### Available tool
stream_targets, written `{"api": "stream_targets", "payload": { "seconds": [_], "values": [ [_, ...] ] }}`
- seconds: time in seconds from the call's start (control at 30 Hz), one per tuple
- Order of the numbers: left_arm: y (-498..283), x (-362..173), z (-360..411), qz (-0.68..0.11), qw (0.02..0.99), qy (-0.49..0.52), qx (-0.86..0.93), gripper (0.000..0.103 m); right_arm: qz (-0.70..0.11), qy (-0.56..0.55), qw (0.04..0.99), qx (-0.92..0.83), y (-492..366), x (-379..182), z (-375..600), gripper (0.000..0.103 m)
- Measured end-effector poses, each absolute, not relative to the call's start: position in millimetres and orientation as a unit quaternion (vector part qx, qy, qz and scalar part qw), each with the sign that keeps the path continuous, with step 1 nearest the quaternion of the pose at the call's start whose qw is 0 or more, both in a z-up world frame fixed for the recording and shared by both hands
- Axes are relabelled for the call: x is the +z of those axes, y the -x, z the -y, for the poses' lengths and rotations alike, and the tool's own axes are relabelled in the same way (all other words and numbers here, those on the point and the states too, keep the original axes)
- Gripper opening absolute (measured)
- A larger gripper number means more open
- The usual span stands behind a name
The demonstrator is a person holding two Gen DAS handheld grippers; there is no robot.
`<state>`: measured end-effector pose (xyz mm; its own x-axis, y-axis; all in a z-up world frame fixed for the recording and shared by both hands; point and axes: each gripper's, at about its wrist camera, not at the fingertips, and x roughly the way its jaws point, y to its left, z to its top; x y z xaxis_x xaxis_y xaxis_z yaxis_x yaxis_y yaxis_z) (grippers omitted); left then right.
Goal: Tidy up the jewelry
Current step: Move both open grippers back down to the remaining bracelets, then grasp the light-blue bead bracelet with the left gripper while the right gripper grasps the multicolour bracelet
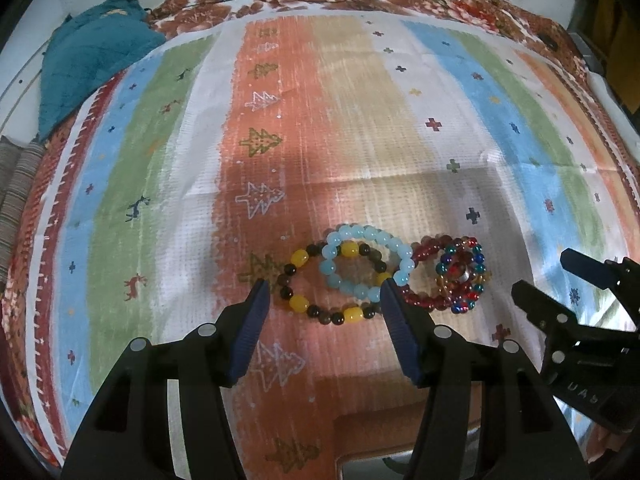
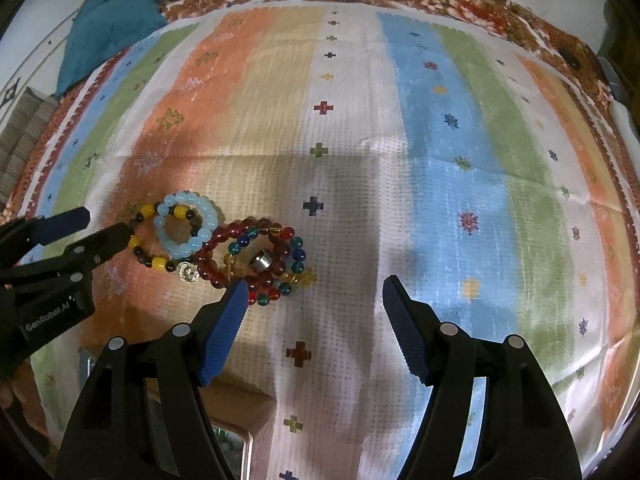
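Note:
Several bead bracelets lie bunched on the striped cloth (image 1: pixel 360 128). A yellow-and-dark bracelet (image 1: pixel 299 258) overlaps a pale blue one (image 1: pixel 352 233). Right of them sit a dark red bracelet (image 1: pixel 424 250) and a multicolour bracelet (image 1: pixel 476 288). My left gripper (image 1: pixel 326 294) hovers open over the yellow and blue bracelets, its fingertips on either side of them. In the right wrist view a silver ring (image 2: pixel 262 262) rests inside the red bracelet (image 2: pixel 212 250), with a clear ring (image 2: pixel 188 273) beside it. My right gripper (image 2: pixel 316 284) is open over bare cloth, its left fingertip by the multicolour bracelet (image 2: pixel 296 256).
A teal cloth (image 1: pixel 92 64) is bunched at the far left corner, and a floral spread (image 1: pixel 460 0) runs along the far edge. A brown box with a shiny rim (image 2: pixel 240 444) shows at the near edge below the grippers. Each gripper appears in the other's view (image 1: pixel 544 274) (image 2: pixel 105 223).

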<state>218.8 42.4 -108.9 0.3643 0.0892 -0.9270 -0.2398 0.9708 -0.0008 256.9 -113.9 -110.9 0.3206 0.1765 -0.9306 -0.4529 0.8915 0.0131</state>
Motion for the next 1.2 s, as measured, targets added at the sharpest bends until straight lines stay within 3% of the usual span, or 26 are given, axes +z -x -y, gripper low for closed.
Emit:
{"api": "stream_targets", "payload": {
  "seconds": [0.23,0.8,1.0,1.2],
  "values": [
    [-229.8,-119.7,-46.4,-0.564,0.817,0.074,0.094,0.056,-0.552,0.131,0.799,0.201,-264.2,-117.8,107.1,0.07],
    [-251.7,-144.8,-54.7,-0.585,0.802,0.097,0.066,0.029,-0.574,0.14,0.783,0.197,-286.2,-140.7,102.5,0.07],
    [-257.3,-153.3,-53.7,-0.592,0.798,0.093,0.065,0.029,-0.578,0.145,0.777,0.202,-291.6,-147.1,97.4,0.069],
    [-261.5,-160.9,-56.0,-0.6,0.793,0.087,0.068,0.025,-0.584,0.146,0.772,0.206,-296.6,-156.3,94.2,0.057]
  ]
}}
